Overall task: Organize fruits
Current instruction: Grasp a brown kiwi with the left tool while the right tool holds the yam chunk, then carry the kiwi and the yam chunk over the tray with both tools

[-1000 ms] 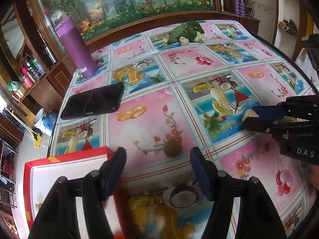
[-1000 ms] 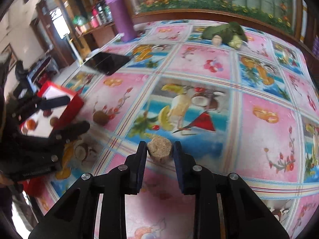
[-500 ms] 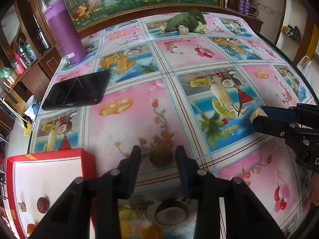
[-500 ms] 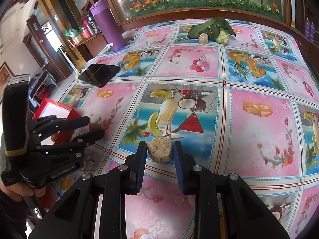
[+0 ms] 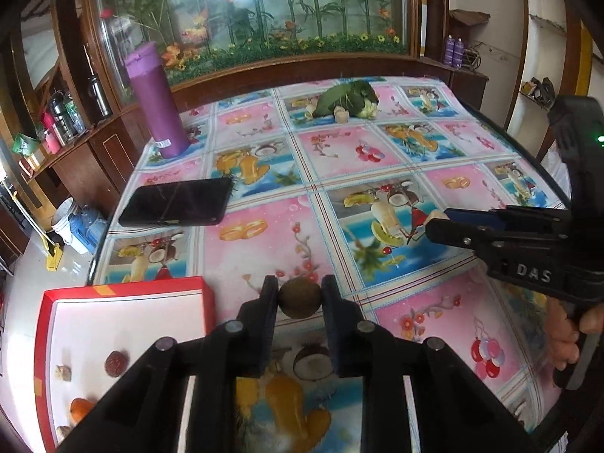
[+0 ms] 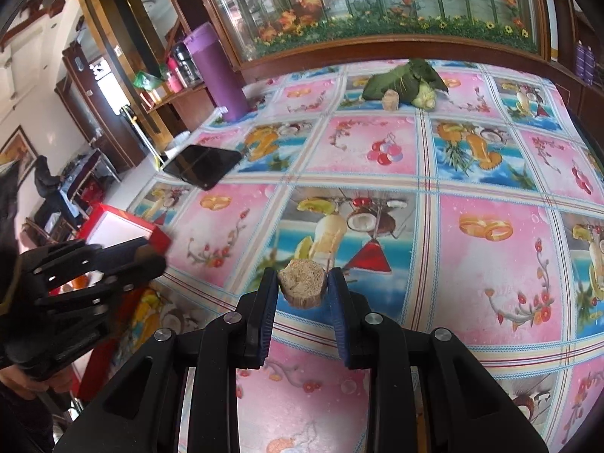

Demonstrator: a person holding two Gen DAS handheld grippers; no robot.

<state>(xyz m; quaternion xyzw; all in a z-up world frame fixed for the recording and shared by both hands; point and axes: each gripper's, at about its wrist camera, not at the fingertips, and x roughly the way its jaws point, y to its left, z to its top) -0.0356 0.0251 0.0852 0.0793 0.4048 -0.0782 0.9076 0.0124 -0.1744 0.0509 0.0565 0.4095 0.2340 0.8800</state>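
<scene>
Covering the whole top, the fruit-print tablecloth (image 5: 377, 158) lies mostly bare between mid-table and far rim. Red-edged tray (image 5: 124, 332) sits at near-left corner, edge overhanging tbl side; small fruits inside. Black phone (image 5: 177, 202) near left edge, purple bottle (image 5: 156, 102) far left. Left gripper (image 5: 300, 296) jaws just closed, now clamping round brown fruit (image 5: 300, 298) beside tray's right wall. Right gripper (image 6: 302, 283) narrow, pinching tan cut chunk (image 6: 302, 281) over mid-table.
</scene>
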